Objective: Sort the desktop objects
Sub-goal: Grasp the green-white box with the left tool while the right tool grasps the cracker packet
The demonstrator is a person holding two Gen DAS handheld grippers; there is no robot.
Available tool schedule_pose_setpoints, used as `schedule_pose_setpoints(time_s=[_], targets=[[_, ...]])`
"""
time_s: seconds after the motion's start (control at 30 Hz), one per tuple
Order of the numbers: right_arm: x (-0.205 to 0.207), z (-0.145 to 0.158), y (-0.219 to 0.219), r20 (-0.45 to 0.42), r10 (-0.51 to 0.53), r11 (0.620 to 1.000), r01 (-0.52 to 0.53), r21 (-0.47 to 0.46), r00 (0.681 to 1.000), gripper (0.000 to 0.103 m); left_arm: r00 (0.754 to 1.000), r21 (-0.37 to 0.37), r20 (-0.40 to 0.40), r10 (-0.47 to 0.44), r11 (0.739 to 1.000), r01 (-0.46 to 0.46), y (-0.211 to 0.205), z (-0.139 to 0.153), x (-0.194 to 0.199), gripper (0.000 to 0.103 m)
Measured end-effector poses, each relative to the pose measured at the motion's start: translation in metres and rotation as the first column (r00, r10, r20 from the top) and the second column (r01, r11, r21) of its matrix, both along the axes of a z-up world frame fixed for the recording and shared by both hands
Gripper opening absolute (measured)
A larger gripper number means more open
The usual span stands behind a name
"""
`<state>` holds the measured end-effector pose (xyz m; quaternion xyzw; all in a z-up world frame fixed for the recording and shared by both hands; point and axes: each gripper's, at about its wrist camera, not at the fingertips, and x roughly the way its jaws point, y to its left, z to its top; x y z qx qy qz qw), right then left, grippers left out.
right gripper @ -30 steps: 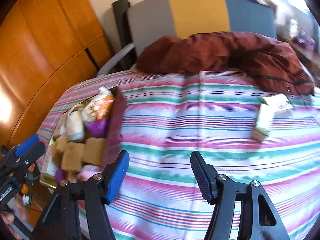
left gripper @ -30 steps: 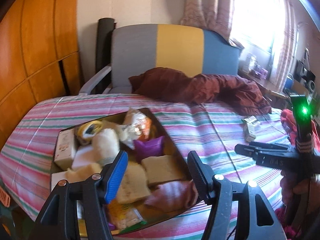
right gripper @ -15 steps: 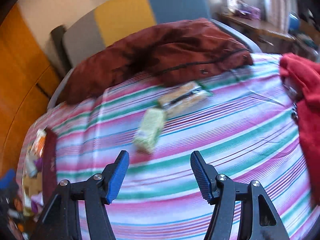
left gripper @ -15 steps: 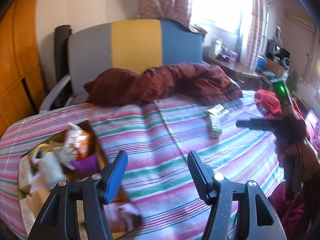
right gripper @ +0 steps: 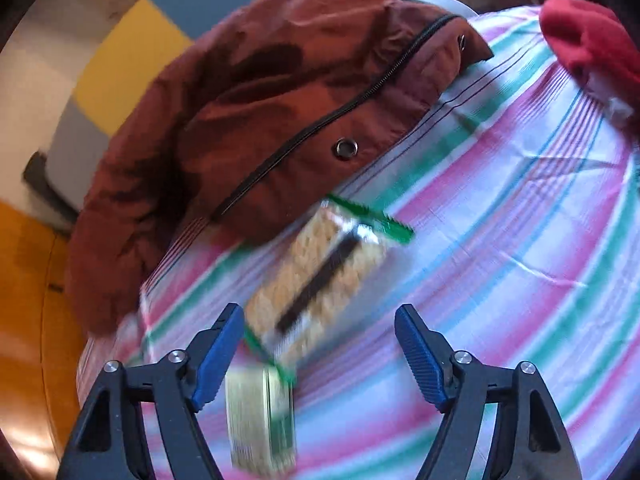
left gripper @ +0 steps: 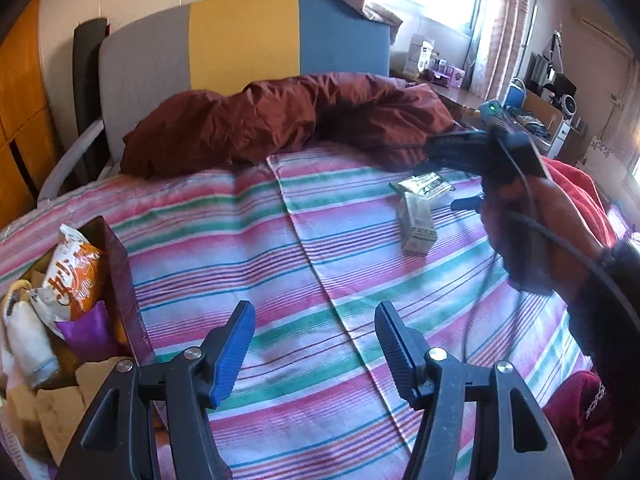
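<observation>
**Light packets ahead of open right jaws**

Below centre of the right wrist view, your right gripper has just been opening; it holds nothing. A crinkly cracker pack and small carton lie touching on the striped cloth: both look light, so pinch across the pack's short sides. Your left gripper stands half open, empty. Print is too blurred to read; the orange bag in the box shows no legible lettering.
</observation>
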<state>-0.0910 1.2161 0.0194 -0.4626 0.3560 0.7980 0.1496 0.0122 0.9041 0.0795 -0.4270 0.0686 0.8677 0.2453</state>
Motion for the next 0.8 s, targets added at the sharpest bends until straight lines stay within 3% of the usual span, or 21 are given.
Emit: schedule_pose_setpoints(time_s=[0.07,0.17,0.2,0.27,0.3,0.37,0.43,0.6,0.8], targets=[[-0.015,-0.001,-0.001,0.007,-0.026,0.999,0.026,0.033,1.0,0.09,1.0,0.005,0.011,0.009,1.0,-0.009,-0.001,-0.003,-0.005,0.063],[-0.036,-0.001,-0.01,0.059,-0.015,0.992,0.007,0.126,0.998,0.09,1.0,0.013,0.028,0.012,1.0,-0.013,0.001,-0.007,-0.011,0.063],[-0.039,-0.001,-0.013,0.076,-0.008,0.988,-0.004,0.157,0.997,0.087,0.999,0.016,0.033,0.013,1.0,-0.013,0.002,-0.008,-0.013,0.063],[-0.041,-0.001,-0.019,0.121,0.015,0.97,-0.044,0.24,0.993,0.069,0.999,0.022,0.043,0.012,1.0,-0.013,0.004,-0.009,-0.016,0.063],[-0.04,0.0,-0.02,0.125,0.037,0.965,-0.068,0.252,0.991,0.067,0.999,0.027,0.048,0.012,1.0,-0.014,0.005,-0.009,-0.017,0.063],[-0.033,0.002,-0.015,0.119,0.095,0.963,-0.121,0.243,0.988,0.055,0.998,0.035,0.065,0.007,0.999,-0.009,0.01,-0.01,-0.021,0.063],[-0.021,0.003,-0.008,0.119,0.139,0.962,-0.162,0.219,0.983,0.049,0.997,0.038,0.075,-0.002,0.999,-0.001,0.017,-0.01,-0.025,0.063],[0.017,0.005,0.004,0.174,0.279,0.926,-0.313,0.211,0.944,0.049,0.995,0.053,0.096,-0.017,0.999,0.012,0.04,-0.007,-0.045,0.063],[0.06,0.007,0.002,0.196,0.388,0.878,-0.426,0.218,0.901,0.049,0.989,0.02,0.059,-0.139,0.99,0.138,0.098,-0.003,-0.063,0.063]])
